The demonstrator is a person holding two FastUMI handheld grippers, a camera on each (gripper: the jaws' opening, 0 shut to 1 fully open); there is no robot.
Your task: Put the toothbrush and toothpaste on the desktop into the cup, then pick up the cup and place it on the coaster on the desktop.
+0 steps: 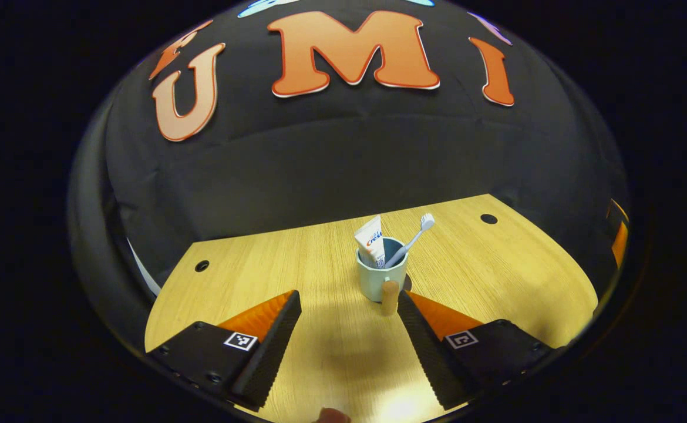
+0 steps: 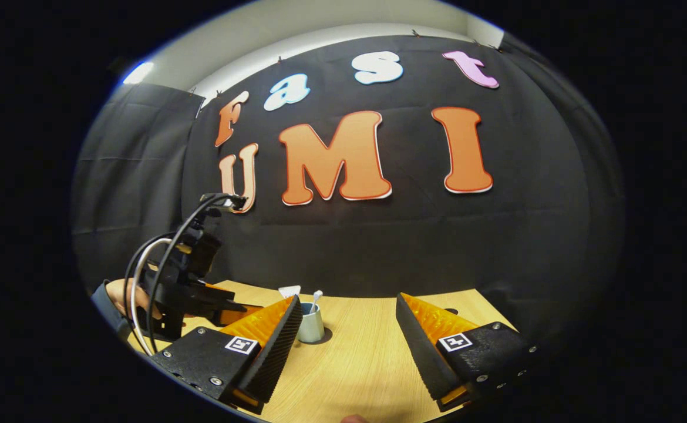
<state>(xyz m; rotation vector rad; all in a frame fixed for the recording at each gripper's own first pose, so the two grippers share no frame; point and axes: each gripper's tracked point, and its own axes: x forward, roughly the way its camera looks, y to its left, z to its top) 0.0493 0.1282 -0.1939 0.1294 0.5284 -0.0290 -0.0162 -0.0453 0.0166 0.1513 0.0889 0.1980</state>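
Already the cup (image 1: 381, 274) stood upright on the wooden bench (image 1: 496, 276), with the toothpaste (image 1: 371, 240) and the toothbrush (image 1: 412, 238) both standing in it, the tube leaning to the left and the brush slanting up to the right with its head above the rim. A small wooden handle (image 1: 390, 296) on the cup's near side faced the left gripper (image 1: 349, 311). That gripper was released, its two fingers spread wide and low over the bench, apart from the cup, with the handle just ahead between the tips. Nothing lay between the fingers and the cup. Two dark round holes (image 1: 488, 218) sat in the bench top, one far left and one far right, well apart from the cup.

From the right gripper view, the right gripper (image 2: 349, 311) was also released, fingers wide and grasping nothing, held farther back. The cup (image 2: 310, 324) showed just beside its left finger tip, partly hidden by it. To the left, a person's hand (image 2: 121, 298) held the other gripper, its black cables (image 2: 161, 258) looping upward.
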